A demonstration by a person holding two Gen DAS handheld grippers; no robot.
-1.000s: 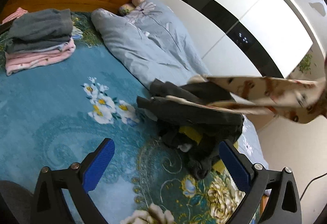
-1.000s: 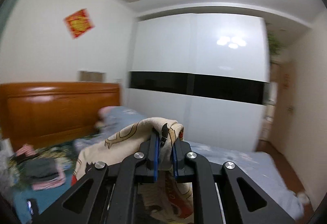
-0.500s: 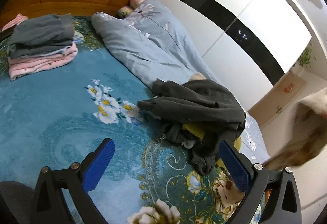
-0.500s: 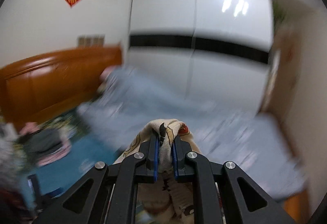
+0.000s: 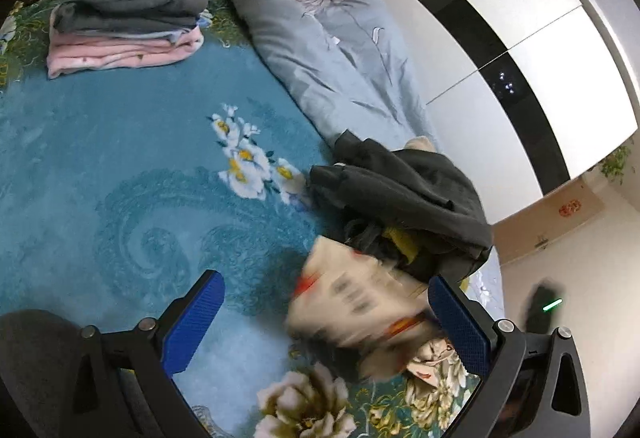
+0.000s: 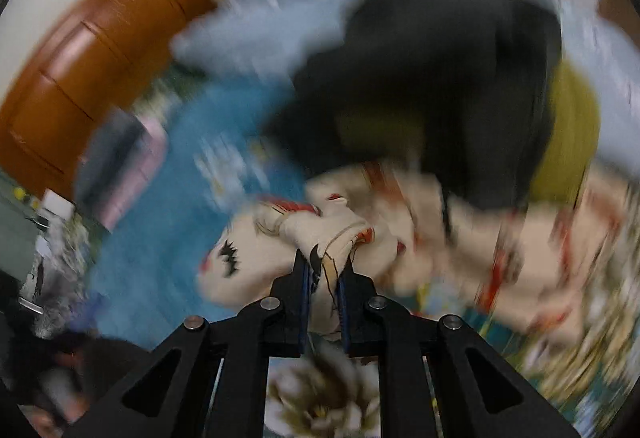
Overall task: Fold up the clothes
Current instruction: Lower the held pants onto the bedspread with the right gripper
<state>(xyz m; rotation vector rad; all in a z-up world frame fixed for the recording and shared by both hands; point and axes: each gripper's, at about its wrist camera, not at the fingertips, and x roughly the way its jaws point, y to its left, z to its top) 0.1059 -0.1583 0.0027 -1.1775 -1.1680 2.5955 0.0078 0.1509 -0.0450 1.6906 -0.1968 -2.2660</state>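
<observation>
On the teal floral bed (image 5: 120, 142), a folded stack (image 5: 124, 14) sits far left of the dark pile (image 5: 400, 194). The left gripper (image 5: 332, 322) gapes wide, empty. Below the pile, the cream printed garment (image 6: 400, 230) lies blurred, pinched in the right gripper (image 6: 325, 280).

Folded stack (image 5: 124, 14) left of quilt (image 5: 332, 54)

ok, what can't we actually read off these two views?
- Cream printed garment: motion-smeared in both wrist views; type and print unreadable.
- Yellow item: mostly buried under the dark clothes pile, left wrist view.
- Folded stack: count of lower layers unclear.
- Right wrist view: background entirely blurred.
</observation>
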